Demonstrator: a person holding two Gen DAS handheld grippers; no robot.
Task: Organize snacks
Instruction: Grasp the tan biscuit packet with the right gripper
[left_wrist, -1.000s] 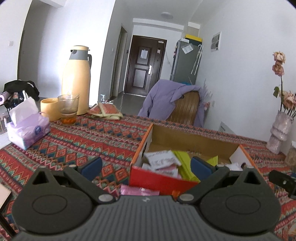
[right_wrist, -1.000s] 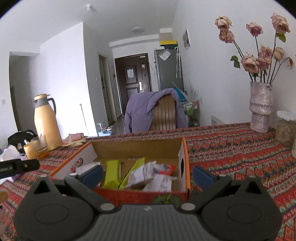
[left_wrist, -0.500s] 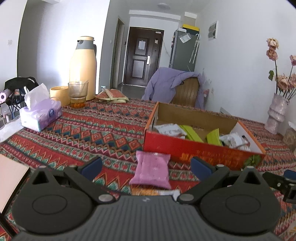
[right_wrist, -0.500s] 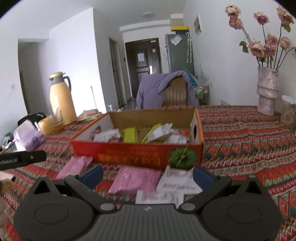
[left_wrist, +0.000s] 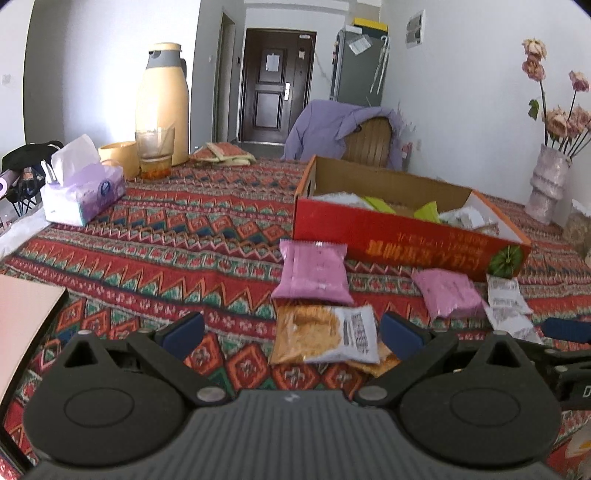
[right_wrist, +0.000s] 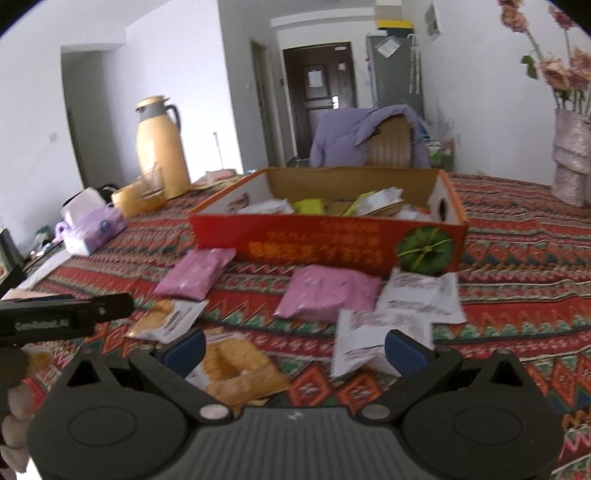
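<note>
While some snacks already lie in the box (left_wrist: 406, 236), several packets (right_wrist: 325, 295) wait on the cloth; both grippers (left_wrist: 291, 334) (right_wrist: 295, 349) gape empty

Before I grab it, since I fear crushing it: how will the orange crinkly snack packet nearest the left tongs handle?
The orange crinkly snack packet looks thin and floppy, so it will likely sag. Its glossy film may slip. Contents seem brittle; squeeze lightly.
</note>
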